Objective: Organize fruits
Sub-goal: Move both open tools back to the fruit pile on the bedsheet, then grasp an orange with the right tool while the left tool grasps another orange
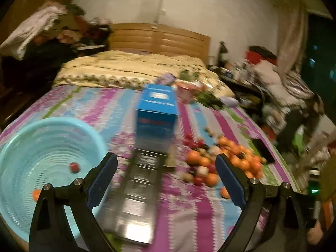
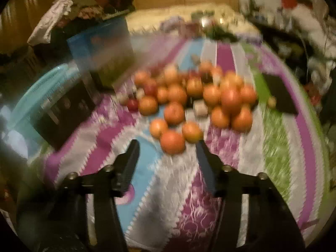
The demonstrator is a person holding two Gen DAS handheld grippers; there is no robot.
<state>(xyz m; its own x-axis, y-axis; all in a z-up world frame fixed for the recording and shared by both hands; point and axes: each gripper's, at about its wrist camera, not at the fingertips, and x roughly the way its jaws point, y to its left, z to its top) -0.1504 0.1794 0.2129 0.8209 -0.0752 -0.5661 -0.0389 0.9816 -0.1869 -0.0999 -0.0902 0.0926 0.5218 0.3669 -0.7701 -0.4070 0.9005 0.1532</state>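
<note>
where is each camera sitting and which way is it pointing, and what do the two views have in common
Left wrist: on the left gripper, angled down across the bed toward the headboard; light blue basket, blue box; open jaws with nothing between them show, no hand.
Right wrist: on the right gripper, tilted down at the fruit pile; jaws apart, empty, just short of the nearest orange fruit.
Shared: the striped bedcover, fruit pile, blue box, basket, headboard.
</note>
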